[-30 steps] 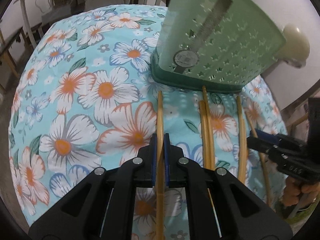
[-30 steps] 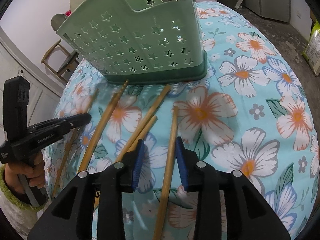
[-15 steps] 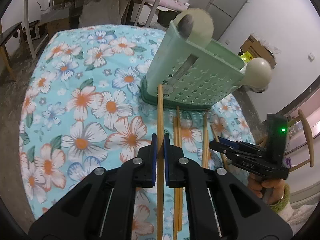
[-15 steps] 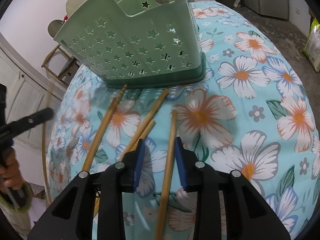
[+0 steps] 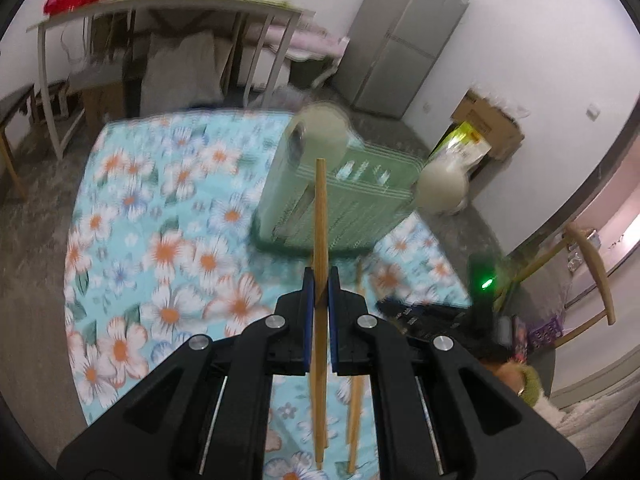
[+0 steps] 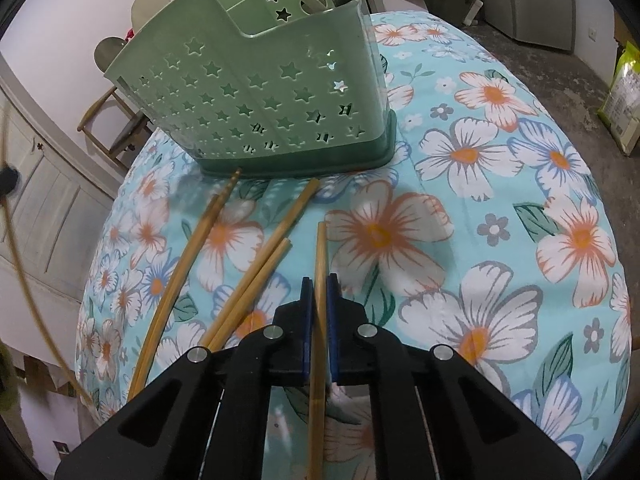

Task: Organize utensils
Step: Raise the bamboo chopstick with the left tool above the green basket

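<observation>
Left gripper (image 5: 319,280) clamped on a raised chopstick (image 5: 321,216); right gripper (image 6: 319,286), jaws just closed, pinching another chopstick (image 6: 321,256) on the cloth (image 6: 460,200). Ahead, green caddy (image 6: 256,92) holding pale spoons (image 5: 324,136), blurred, handles hidden. Three loose chopsticks (image 6: 248,280) left.

A lived-in home is indicated by a tall grey two-door refrigerator (image 5: 404,36), a flower-printed turquoise cloth over the tabletop (image 6: 480,208) and curved wooden chairs (image 5: 588,268).
</observation>
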The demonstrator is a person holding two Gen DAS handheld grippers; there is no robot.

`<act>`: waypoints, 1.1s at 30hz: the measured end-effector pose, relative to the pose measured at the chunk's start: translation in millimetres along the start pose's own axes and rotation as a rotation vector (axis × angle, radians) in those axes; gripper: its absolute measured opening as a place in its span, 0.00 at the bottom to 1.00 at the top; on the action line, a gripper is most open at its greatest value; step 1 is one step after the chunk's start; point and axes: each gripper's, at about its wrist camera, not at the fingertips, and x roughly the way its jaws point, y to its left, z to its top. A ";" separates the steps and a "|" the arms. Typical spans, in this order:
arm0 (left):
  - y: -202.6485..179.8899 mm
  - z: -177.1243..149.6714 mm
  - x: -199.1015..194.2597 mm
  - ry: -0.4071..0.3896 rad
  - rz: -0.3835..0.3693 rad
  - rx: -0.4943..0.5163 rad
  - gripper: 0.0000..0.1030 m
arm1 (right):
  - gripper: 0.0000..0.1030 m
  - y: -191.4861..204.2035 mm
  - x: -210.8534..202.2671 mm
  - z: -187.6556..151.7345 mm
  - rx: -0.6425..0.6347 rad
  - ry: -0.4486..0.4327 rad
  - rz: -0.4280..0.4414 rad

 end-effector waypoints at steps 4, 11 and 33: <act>-22.1 24.2 -28.0 -0.119 -0.036 0.049 0.05 | 0.07 -2.1 -2.6 -1.0 0.003 0.000 0.006; -55.2 76.3 -62.9 -0.367 -0.106 0.102 0.05 | 0.07 -3.7 -2.6 -1.8 0.007 0.000 0.011; -89.2 121.4 58.5 -0.572 0.086 0.268 0.05 | 0.07 -8.1 -1.3 -1.4 0.034 -0.001 0.038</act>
